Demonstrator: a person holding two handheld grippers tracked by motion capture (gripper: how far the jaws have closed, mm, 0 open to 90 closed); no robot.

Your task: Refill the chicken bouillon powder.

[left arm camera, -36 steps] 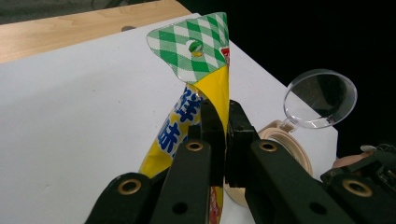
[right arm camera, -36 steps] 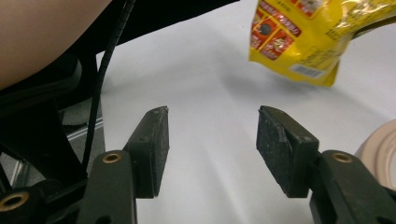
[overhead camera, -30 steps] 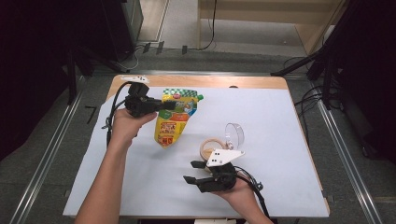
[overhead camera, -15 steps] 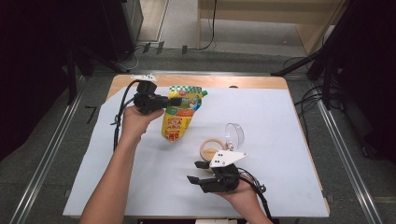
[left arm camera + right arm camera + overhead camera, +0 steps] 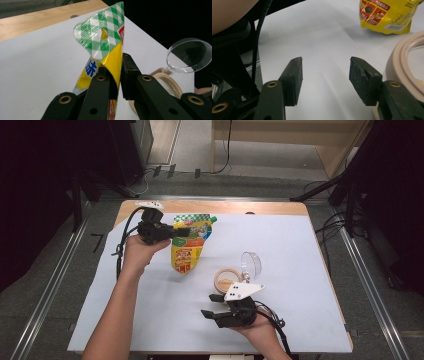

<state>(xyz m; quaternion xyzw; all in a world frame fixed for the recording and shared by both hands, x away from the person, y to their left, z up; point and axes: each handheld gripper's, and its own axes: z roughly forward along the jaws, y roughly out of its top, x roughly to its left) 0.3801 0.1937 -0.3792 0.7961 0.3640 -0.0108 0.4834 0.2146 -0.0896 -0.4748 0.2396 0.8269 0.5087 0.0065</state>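
yellow in the body and green-checked at the top: clamping a pouch (image 5: 110, 57) of that colouring between the jaws of the left hand-held gripper (image 5: 117, 72), with both pads pressing on the film just below the checked band. holding the pouch upright over the far left part of the counter (image 5: 300, 250), checked end up and printed end hanging down. not possible to tell from the high view whether the lower end is touching the white sheet or hanging just above it. approaching from the left side, with the left hand (image 5: 137, 252) wrapping around the body of that hand-held gripper and the cable trailing down beside the wrist.

keeping the right hand-held gripper (image 5: 325, 72) released: jaws standing well apart, nothing between the pads, white sheet showing in the gap. resting low at the near edge of the counter in the right hand (image 5: 257, 325), jaws pointing toward the left.

lying just beside the right jaw: a beige round container (image 5: 227, 279), open on top. standing tilted at its far side and touching its rim: a clear round lid (image 5: 251, 265). sitting between the pouch and the right hand-held gripper, near both.
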